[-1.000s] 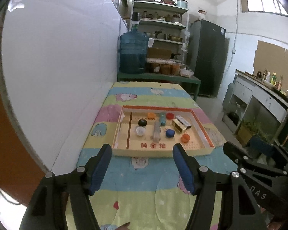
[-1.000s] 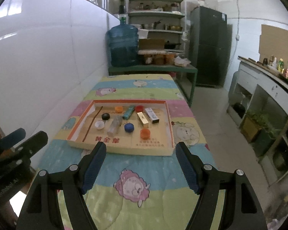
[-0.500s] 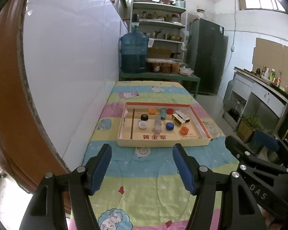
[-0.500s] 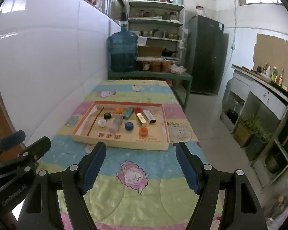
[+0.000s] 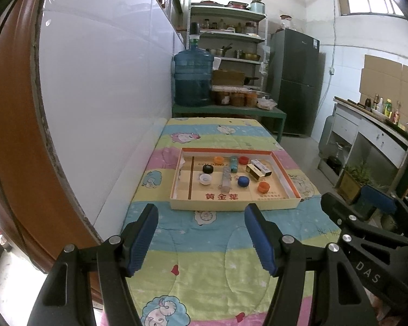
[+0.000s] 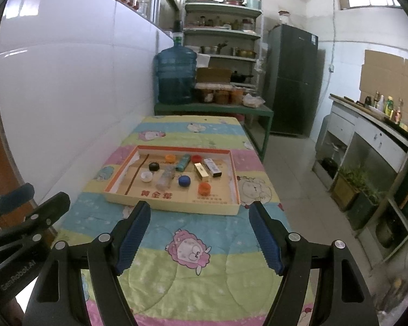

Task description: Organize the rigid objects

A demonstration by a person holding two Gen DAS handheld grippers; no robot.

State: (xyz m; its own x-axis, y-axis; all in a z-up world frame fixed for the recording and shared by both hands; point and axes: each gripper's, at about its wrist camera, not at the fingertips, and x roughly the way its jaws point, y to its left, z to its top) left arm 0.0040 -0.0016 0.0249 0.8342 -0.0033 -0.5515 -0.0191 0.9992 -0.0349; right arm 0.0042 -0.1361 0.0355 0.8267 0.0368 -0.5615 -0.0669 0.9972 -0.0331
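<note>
While both our grippers, left (image 5: 201,235) and right (image 6: 200,232), gape empty, the tray (image 5: 232,203) lies ahead, nearer the table's left edge.

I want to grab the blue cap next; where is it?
In both views the blue cap lies mid-tray, right of the clear tube and left of the orange cap near the front.

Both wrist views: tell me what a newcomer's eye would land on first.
First the shallow cardboard tray in the middle of the cartoon-sheep quilt, scattered with bottle caps such as a blue cap and an orange cap, plus a gold box. Beyond it, a big blue water jug stands on a green bench by the white wall. In the foreground, the left gripper and right gripper are both open and empty.
</note>
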